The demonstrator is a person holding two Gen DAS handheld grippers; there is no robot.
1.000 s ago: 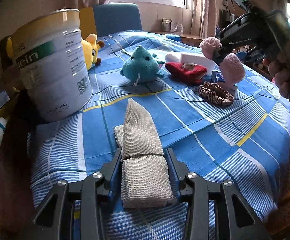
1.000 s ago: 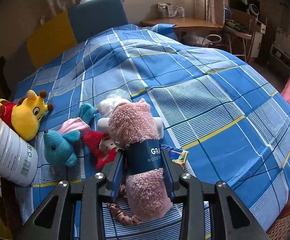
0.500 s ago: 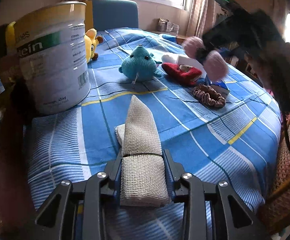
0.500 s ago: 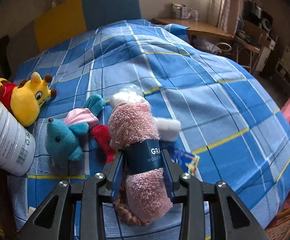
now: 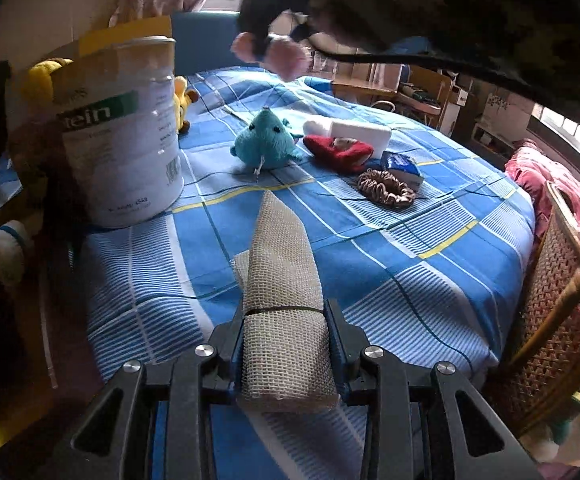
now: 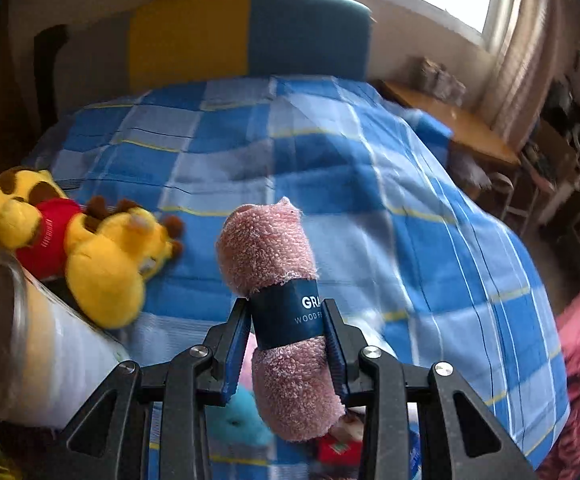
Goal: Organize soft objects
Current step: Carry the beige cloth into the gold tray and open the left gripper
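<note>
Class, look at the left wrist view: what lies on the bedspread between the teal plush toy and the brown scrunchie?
In the left wrist view, a red plush toy lies between the teal plush toy and the brown scrunchie.

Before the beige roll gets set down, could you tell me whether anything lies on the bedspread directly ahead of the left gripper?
Nothing visible does: the left gripper clamps the beige mesh roll, and bare bedspread lies ahead.
</note>
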